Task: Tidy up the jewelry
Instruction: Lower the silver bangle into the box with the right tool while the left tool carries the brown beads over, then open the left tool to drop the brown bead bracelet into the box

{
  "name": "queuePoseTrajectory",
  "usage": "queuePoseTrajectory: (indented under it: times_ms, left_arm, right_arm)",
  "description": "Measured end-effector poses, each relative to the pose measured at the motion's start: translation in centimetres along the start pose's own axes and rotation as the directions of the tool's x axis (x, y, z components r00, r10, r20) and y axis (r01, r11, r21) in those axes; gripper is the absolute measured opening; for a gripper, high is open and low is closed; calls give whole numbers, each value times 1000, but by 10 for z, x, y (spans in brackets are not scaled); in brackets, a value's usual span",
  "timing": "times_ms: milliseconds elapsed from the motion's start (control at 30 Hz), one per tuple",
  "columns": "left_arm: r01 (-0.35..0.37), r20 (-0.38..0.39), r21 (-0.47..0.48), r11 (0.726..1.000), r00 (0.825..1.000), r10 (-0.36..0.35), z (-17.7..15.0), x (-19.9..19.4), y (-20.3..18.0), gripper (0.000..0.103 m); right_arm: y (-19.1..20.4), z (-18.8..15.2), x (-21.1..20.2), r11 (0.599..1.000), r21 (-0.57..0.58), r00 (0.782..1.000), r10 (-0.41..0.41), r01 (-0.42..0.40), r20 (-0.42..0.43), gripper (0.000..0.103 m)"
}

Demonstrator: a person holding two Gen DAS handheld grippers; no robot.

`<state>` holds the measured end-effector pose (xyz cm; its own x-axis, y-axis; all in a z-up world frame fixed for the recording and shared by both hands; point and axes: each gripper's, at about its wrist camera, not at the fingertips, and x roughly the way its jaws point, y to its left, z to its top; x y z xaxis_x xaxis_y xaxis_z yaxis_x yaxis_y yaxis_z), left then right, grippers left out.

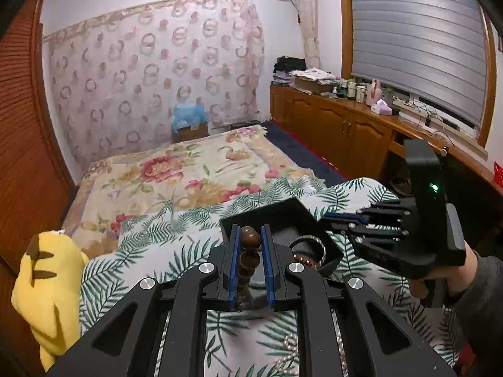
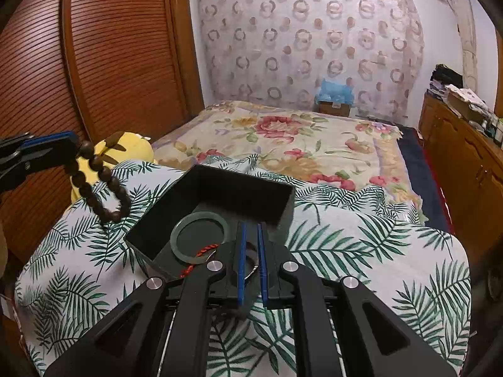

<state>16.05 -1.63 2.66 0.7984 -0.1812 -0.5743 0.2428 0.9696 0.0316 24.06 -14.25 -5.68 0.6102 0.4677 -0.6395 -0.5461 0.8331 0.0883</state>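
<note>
A brown wooden bead bracelet (image 1: 250,238) is pinched between the blue pads of my left gripper (image 1: 250,235), which is shut on it. The rest of the bracelet (image 2: 105,174) dangles below the left gripper (image 2: 74,141), left of a black open box (image 1: 273,212) on the leaf-print quilt. In the box (image 2: 239,194) lie a green jade bangle (image 2: 173,235), a red cord (image 2: 206,249) and a thin silver bangle (image 1: 321,246). My right gripper (image 2: 250,251) hovers over the box's near edge, shut with nothing gripped. Seen from the left, the right gripper (image 1: 325,218) sits beside the box's right wall.
A pearl string (image 1: 290,352) lies on the quilt under my left gripper. A yellow plush toy (image 1: 50,282) sits at the bed's left edge by the wooden wardrobe (image 2: 110,47). A person's hand (image 1: 440,276) holds the right gripper. Wooden cabinets (image 1: 330,122) line the right wall.
</note>
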Motion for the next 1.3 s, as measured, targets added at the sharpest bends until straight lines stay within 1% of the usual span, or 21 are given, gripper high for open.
queuePoseTrajectory:
  times_ms: [200,400,600,800,933,1000,1133,1233,1300]
  left_arm:
    - [3,0,9,1000,1000,-3,9,13,-8,12]
    - [2,-24,12,1000,1000,-2,8,35,-19,12]
    - [1,-24,30,1000,1000,0,12,41,-27,12]
    - [-9,-29,30,1000,1000,10,10,42,-26,13]
    - [-9,-36,28,1000,999,10,0,36,-27,16]
    - [-10,-38,32,999,999,11,-7,31,-27,22]
    - [-6,-45,38,999,999,8,-27,21,-30,26]
    - [4,-59,23,1000,998,-3,-43,14,-28,30]
    - [10,-65,13,1000,998,-9,-51,12,-27,34]
  right_arm:
    - [-10,-11,-15,1000,9,1000,-6,6,18,10]
    - [-13,-22,-29,1000,2,1000,2,-2,25,10]
    - [-14,-30,-40,1000,-9,999,6,-6,32,10]
    - [-7,-37,-50,1000,-18,999,10,-9,35,10]
    - [0,-43,-57,999,-31,999,15,-14,29,10]
    - [5,-49,-62,999,-39,1000,18,-17,22,10]
    - [13,-64,-71,998,-52,999,32,-32,4,10]
    - [19,-77,-77,997,-57,999,45,-45,-12,10]
    - [22,-83,-80,997,-54,998,54,-55,-22,10]
